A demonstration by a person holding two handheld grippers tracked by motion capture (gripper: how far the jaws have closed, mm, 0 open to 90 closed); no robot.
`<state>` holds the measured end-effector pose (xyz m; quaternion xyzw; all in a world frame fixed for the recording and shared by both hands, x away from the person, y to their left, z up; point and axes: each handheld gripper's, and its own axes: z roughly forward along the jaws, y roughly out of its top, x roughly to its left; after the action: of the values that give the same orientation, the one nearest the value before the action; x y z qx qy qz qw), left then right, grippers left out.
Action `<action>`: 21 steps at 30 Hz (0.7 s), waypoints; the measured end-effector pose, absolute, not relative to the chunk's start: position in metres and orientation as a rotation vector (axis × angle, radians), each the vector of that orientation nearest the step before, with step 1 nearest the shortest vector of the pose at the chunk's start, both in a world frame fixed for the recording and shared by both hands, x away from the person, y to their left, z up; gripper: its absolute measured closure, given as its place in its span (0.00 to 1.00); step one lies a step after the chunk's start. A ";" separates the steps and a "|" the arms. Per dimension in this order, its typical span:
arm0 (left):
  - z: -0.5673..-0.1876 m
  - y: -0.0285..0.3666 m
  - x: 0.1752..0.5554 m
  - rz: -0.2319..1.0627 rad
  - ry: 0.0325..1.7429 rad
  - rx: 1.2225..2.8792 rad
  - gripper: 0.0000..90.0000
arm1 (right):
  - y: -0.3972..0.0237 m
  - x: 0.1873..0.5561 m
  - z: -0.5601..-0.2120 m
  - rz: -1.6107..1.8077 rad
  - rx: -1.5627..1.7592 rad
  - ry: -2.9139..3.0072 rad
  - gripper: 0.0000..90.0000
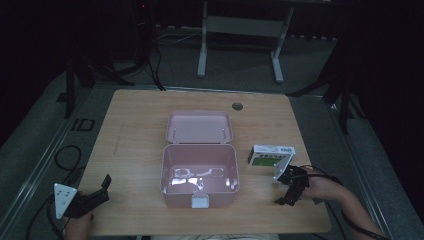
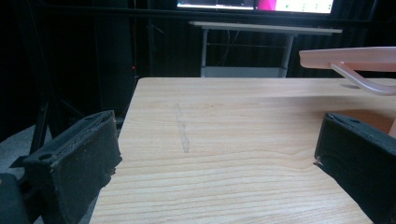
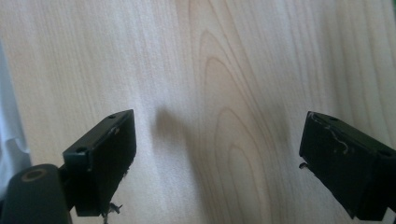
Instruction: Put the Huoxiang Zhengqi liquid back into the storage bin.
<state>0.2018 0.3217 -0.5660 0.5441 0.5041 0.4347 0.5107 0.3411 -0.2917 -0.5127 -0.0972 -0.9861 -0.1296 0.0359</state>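
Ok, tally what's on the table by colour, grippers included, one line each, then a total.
Pink: 1, the open storage box, lid back, nothing visible inside.
Green and white: 1, the small carton to the right of the pink one.
Black: 2, the left gripper and right gripper, both open with nothing between the jaws.
Total: 4

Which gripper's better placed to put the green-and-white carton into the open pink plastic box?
Right, probably. The right gripper sits just beside the green-and-white carton, jaws open and empty. The left gripper is at the wooden table's far left corner, with the open pink plastic box between it and the carton.
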 end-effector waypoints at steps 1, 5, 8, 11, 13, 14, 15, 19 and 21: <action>-0.566 0.322 0.202 1.047 1.213 1.310 0.00 | -0.290 0.341 -0.512 -0.378 -0.283 -3.040 0.12; -0.566 0.322 0.202 1.046 1.213 1.311 0.00 | -0.281 0.342 -0.509 -0.286 -0.227 -3.063 0.12; -0.566 0.322 0.202 1.046 1.213 1.310 0.00 | -0.274 0.343 -0.506 -0.262 -0.203 -3.064 0.12; -0.566 0.322 0.202 1.045 1.212 1.308 0.00 | -0.267 0.344 -0.503 -0.257 -0.168 -3.063 0.12; -0.566 0.322 0.202 1.045 1.212 1.309 0.00 | -0.263 0.344 -0.500 -0.250 -0.151 -3.066 0.14; -0.566 0.322 0.202 1.045 1.212 1.308 0.00 | -0.262 0.345 -0.499 -0.244 -0.134 -3.064 0.14; -0.566 0.322 0.202 1.045 1.211 1.309 0.00 | -0.260 0.345 -0.497 -0.241 -0.126 -3.066 0.14; -0.566 0.322 0.202 1.045 1.211 1.309 0.00 | -0.254 0.346 -0.492 -0.251 -0.081 -3.079 0.14; -0.566 0.322 0.202 1.045 1.210 1.309 0.00 | -0.252 0.347 -0.487 -0.276 -0.068 -3.077 0.14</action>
<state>0.2017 0.3218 -0.5660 0.5440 0.5031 0.4343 0.5121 0.3465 -0.2525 -0.4870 -0.0220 -0.9954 -0.0894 0.0256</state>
